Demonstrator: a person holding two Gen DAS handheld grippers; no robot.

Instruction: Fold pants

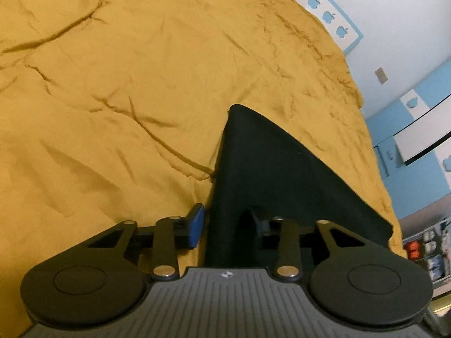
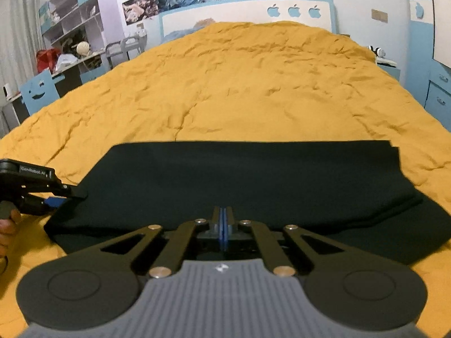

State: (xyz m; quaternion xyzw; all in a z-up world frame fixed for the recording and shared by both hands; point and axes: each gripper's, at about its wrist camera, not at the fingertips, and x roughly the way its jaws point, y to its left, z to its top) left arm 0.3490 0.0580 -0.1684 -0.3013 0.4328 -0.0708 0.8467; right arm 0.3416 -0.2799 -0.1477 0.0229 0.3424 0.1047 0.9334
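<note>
The black pants [image 2: 239, 186] lie folded into a wide band on the mustard-yellow bedspread [image 2: 239, 84], near its front edge, and serve as the landmark. At their left end, the left gripper [image 2: 60, 200], held by a hand [image 2: 8, 228], has its blue pads on either side of the fabric corner; in its own view the jaws stand apart with the cloth between them, and whether they press it cannot be told. Over the pants' near edge, around the middle, the right gripper [image 2: 223, 219] has its blue pads pressed flat together, holding nothing visible.
</note>
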